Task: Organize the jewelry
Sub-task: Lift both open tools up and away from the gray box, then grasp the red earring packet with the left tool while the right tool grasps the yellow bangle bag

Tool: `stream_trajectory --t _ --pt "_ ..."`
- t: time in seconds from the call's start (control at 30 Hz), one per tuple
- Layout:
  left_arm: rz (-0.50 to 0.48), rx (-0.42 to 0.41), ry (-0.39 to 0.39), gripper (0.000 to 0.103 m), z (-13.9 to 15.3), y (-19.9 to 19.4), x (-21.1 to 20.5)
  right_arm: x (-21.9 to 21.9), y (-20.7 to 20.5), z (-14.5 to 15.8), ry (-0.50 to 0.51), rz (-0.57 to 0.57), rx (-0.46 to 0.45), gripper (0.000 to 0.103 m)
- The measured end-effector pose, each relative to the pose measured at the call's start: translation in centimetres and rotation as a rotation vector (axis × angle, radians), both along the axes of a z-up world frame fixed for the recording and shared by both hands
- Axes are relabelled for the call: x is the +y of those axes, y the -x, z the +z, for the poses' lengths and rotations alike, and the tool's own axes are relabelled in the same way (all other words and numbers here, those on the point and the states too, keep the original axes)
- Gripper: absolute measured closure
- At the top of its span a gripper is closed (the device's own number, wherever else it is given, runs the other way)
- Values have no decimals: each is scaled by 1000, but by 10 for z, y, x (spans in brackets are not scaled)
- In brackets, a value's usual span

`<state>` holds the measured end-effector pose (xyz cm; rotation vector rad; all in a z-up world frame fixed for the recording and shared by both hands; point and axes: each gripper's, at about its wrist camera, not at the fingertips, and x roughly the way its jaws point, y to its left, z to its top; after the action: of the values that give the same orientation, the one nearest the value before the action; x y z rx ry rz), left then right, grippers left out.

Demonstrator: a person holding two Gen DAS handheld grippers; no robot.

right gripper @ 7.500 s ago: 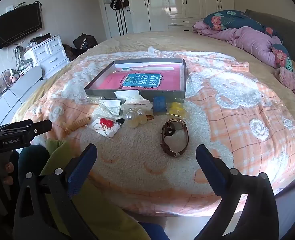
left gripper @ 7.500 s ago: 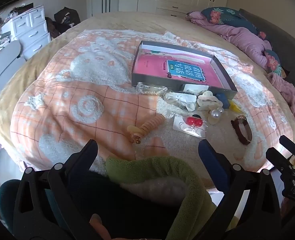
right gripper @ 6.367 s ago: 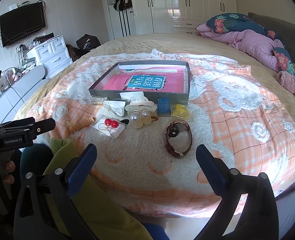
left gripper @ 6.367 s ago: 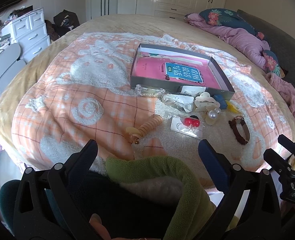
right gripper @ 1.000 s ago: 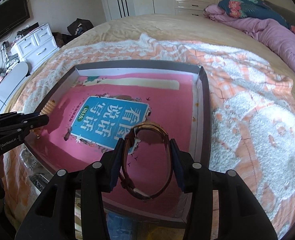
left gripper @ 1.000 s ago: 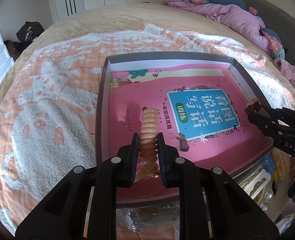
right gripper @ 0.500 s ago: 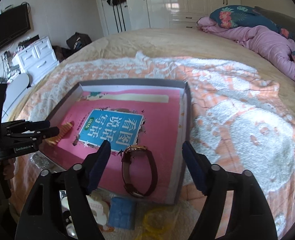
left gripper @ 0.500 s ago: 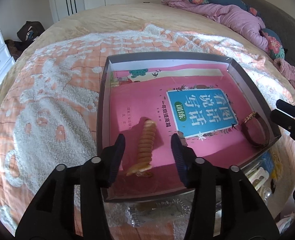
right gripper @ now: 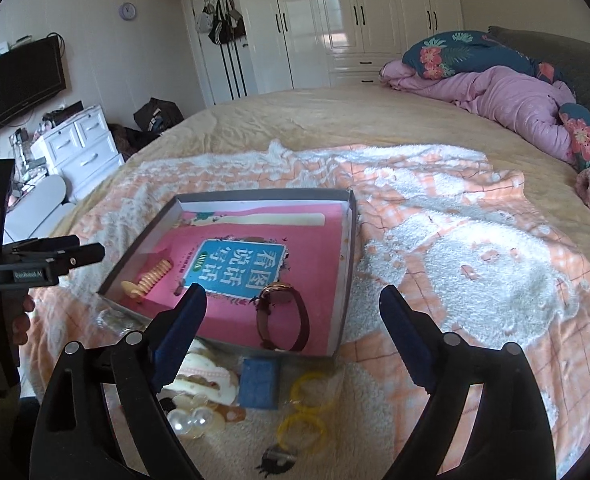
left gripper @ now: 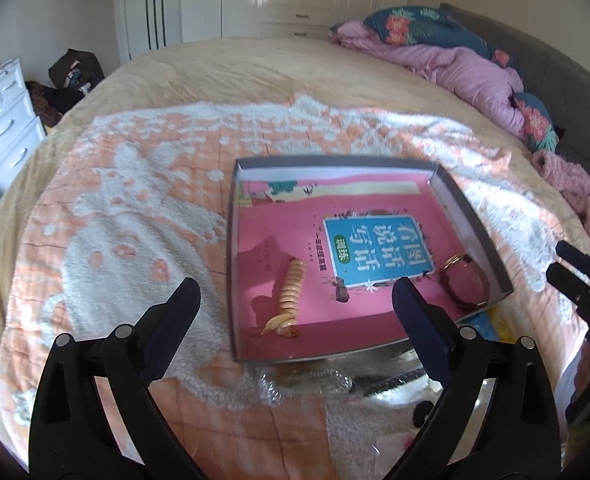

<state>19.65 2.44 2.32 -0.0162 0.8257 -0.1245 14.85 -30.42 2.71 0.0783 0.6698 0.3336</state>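
A grey shallow box (left gripper: pixel 232 264) (right gripper: pixel 345 280) lined with a pink book lies on the bed. In it lie a tan ribbed hair clip (left gripper: pixel 289 298) (right gripper: pixel 147 278) at the left and a brown-strap watch (left gripper: pixel 465 280) (right gripper: pixel 283 318) at the right. My left gripper (left gripper: pixel 295 308) is open and empty, raised over the box's near edge. My right gripper (right gripper: pixel 293 308) is open and empty, above the watch. Loose items lie in front of the box: a cream hair claw (right gripper: pixel 203 376), pearl beads (right gripper: pixel 193 420), a blue square (right gripper: pixel 259 384), yellow rings (right gripper: pixel 307 412).
An orange-and-white fleece blanket (left gripper: pixel 135 208) covers the round bed. A clear plastic packet (left gripper: pixel 307 386) lies by the box's near edge. A pink quilt and floral pillows (right gripper: pixel 507 92) lie at the far right. White drawers (right gripper: pixel 79 148) stand at left.
Both grippers have let go: the hair clip and the watch now lie in the box. Both grippers have opened wider and pulled back from the box.
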Motion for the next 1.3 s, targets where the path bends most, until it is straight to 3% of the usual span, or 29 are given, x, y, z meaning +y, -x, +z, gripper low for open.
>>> stream_trajectory --t 0.27,0.57,1.3 --pt "-2 -93 -12 10 32 33 -5 1 28 18 20 14 -56 8" --pt "-33 -116 -45 10 32 66 -24 -4 55 32 51 20 -91 7" --pt "-63 -51 -34 10 5 110 -37 -1 91 15 70 52 -37 7"
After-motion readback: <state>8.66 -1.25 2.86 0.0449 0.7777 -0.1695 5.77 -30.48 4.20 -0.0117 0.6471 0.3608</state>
